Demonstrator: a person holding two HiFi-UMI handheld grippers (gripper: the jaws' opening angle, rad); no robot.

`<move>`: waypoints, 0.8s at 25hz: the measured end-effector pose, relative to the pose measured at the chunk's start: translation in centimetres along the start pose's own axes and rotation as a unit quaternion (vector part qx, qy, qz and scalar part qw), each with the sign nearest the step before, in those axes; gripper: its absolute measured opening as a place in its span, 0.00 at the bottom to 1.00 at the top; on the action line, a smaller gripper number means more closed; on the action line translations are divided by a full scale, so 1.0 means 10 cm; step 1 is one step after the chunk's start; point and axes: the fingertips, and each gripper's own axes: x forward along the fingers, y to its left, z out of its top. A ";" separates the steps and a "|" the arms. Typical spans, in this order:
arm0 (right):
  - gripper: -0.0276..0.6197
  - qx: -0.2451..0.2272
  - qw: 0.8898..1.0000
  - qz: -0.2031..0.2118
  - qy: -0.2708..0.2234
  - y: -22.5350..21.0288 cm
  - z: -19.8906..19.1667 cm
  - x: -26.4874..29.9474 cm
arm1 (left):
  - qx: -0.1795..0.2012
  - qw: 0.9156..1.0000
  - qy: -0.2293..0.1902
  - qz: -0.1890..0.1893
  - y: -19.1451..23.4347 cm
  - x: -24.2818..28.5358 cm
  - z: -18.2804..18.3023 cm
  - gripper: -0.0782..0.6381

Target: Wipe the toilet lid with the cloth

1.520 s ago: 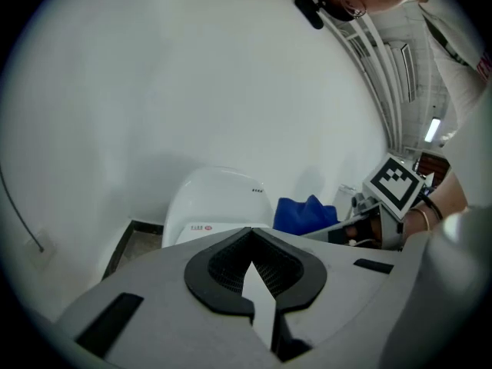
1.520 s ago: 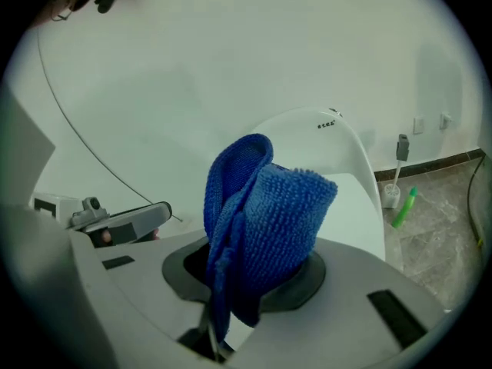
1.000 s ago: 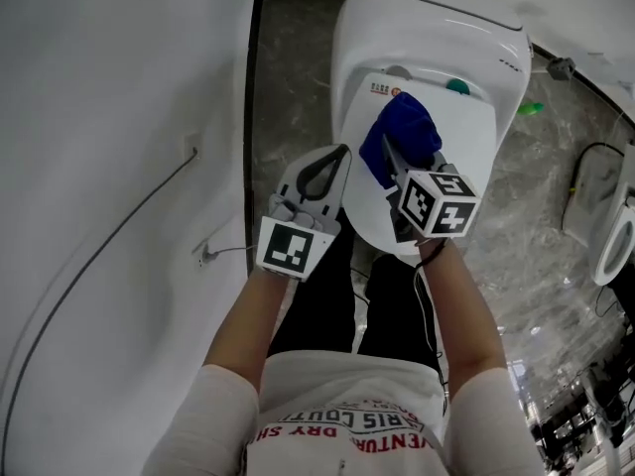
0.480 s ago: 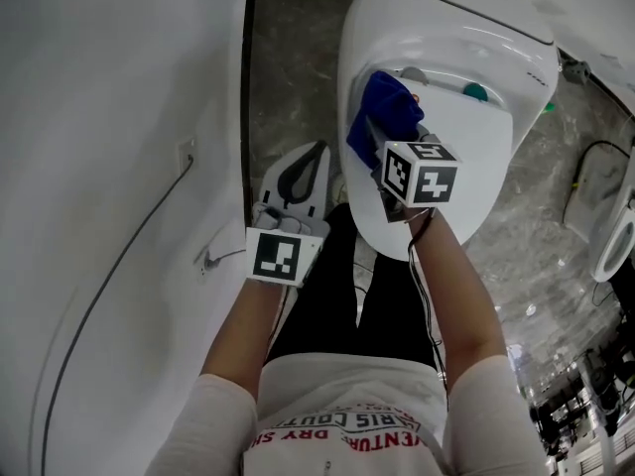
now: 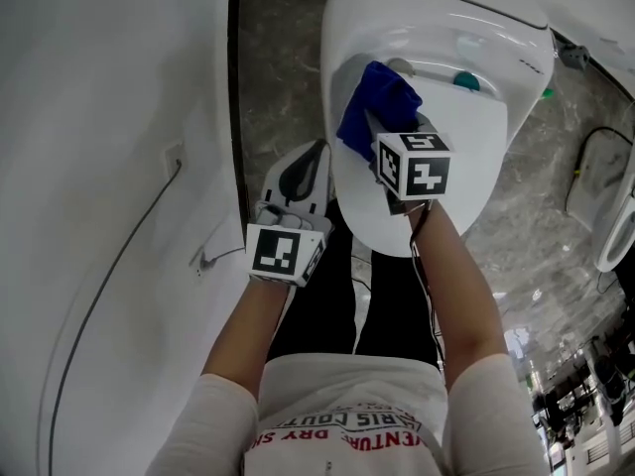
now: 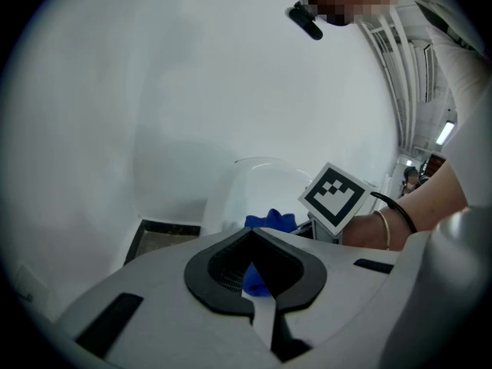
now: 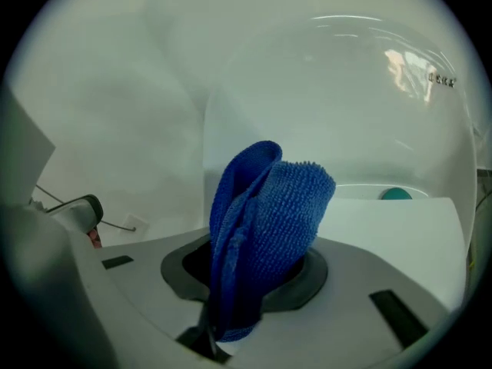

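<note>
Cloth (image 5: 375,102) rests on toilet lid (image 5: 466,172), in right gripper (image 5: 379,135).

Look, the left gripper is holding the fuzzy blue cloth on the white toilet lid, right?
Wrong gripper: the right gripper holds the fuzzy blue cloth on the white toilet lid. The right gripper view shows it between its fingers.

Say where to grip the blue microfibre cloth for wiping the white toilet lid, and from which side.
Pinch the blue microfibre cloth by its bunched edge, from the front of the white toilet lid, as the right gripper does, leaving the folded body free.
</note>
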 end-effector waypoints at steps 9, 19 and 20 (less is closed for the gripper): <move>0.19 0.027 0.999 0.024 -0.002 -0.46 -0.07 -0.30 | 0.026 0.999 0.016 -0.009 -0.47 0.25 0.01 0.12; 0.19 0.018 1.000 0.006 -0.005 -1.25 -0.20 -0.74 | 0.009 1.000 0.010 -0.006 -1.13 0.53 0.06 0.12; 0.19 0.018 1.000 0.004 -0.006 -1.33 -0.21 -0.79 | 0.013 1.000 0.006 -0.010 -1.21 0.56 0.06 0.12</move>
